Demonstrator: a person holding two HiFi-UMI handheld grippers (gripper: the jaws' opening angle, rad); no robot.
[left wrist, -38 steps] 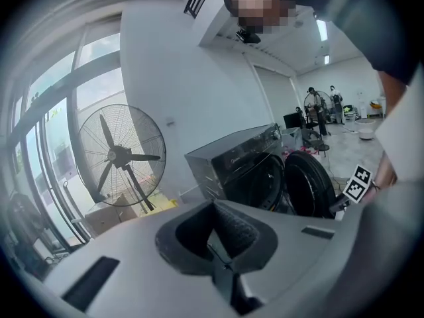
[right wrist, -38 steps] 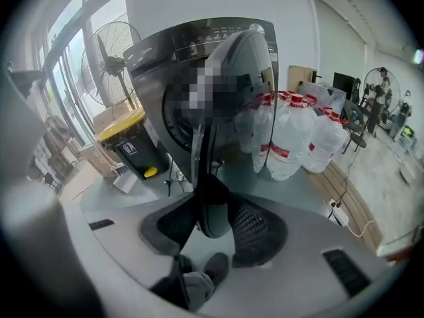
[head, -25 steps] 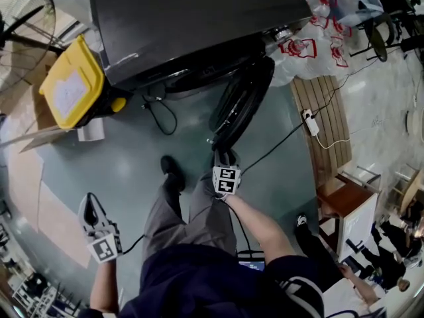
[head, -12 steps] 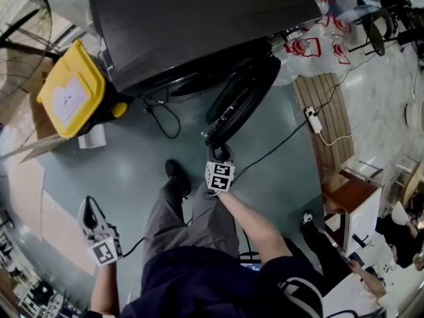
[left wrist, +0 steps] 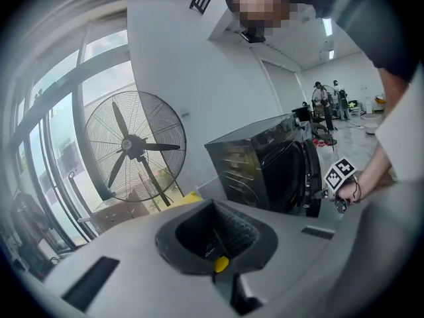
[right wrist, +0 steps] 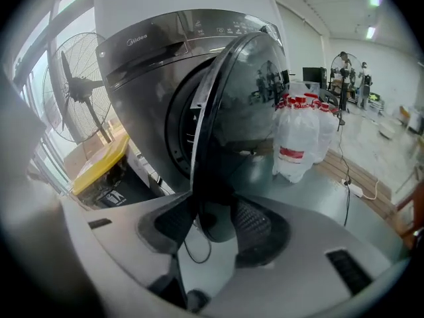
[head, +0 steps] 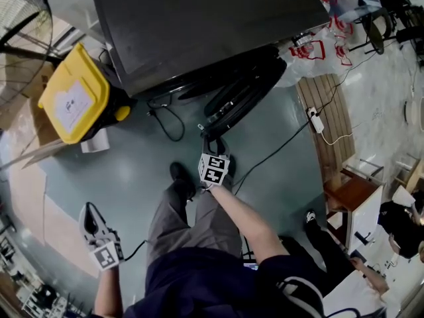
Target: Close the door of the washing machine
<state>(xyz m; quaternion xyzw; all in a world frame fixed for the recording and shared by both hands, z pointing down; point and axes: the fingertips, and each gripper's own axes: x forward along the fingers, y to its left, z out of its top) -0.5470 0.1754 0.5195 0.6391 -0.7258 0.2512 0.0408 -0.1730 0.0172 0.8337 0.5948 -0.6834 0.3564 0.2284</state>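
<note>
1. Dark grey washing machine [head: 199, 25] stands with its round door [head: 242, 98] partly swung out, so the closing is not yet done.
2. Right gripper [head: 212, 141] is at the free edge of the door. Its jaws have just been opening and stand wide, with the edge between them but, as I judge, not squeezed.
3. Left gripper [head: 88, 212] hangs low at the side, well apart from the machine, with jaws together on nothing.
4. What is left, I think, is to push the door fully against the machine front until it latches.
</note>
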